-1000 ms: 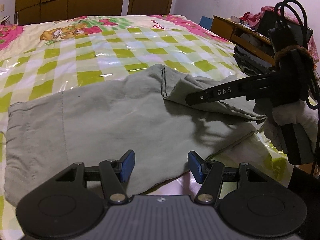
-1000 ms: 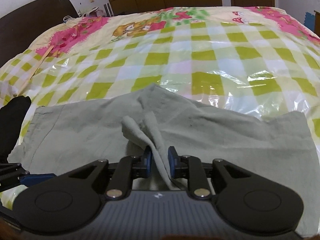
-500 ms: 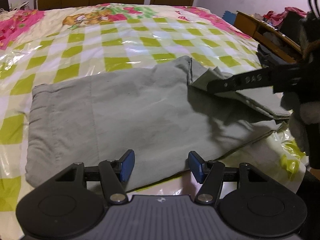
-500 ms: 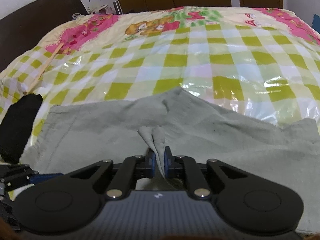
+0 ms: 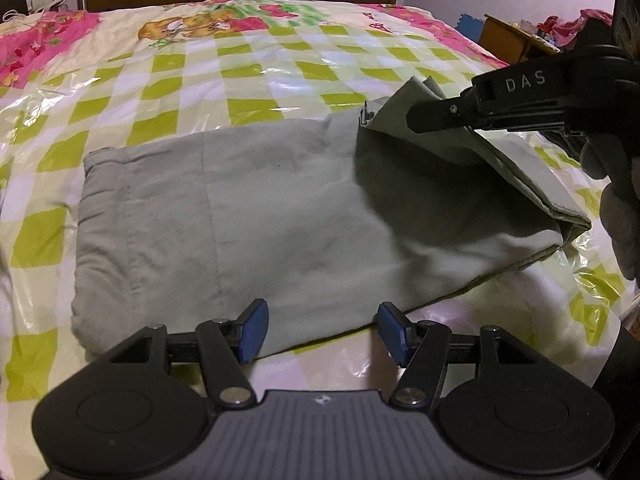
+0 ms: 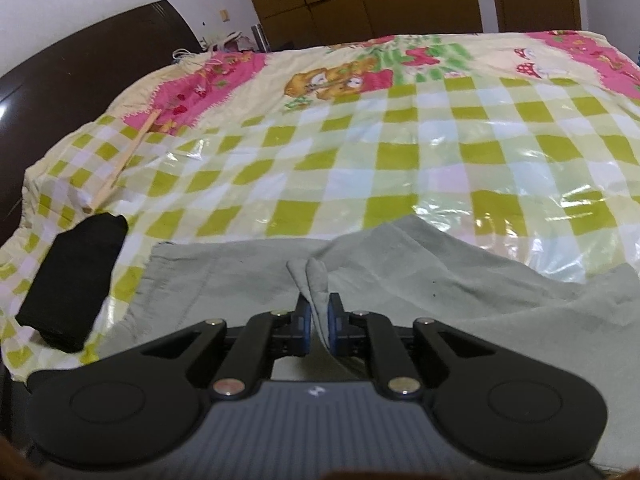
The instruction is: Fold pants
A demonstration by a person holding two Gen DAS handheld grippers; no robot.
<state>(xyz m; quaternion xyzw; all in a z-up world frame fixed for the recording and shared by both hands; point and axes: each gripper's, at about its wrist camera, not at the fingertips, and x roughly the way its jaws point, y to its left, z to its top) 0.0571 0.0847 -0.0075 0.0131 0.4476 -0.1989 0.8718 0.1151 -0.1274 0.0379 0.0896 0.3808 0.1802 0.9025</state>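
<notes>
Pants lie flat on the bed, near edge, waistband end at left. They look already halved lengthwise, legs stacked — my read, layers aren't clearly visible.

Right gripper is clamped on a bunched pinch of the leg-end fabric; in the left view that end is lifted off the bed at right and curling leftward over the rest, with a fold forming at the far right.

Left gripper is spread wide, holding nothing, hovering at the near edge of the pants.

Status: crosswise fold in progress, roughly midway. Left to do: carry the leg end to the waistband, lay it down, release, flatten; maybe one more fold.

Black item sits left of the pants, not touching.
</notes>
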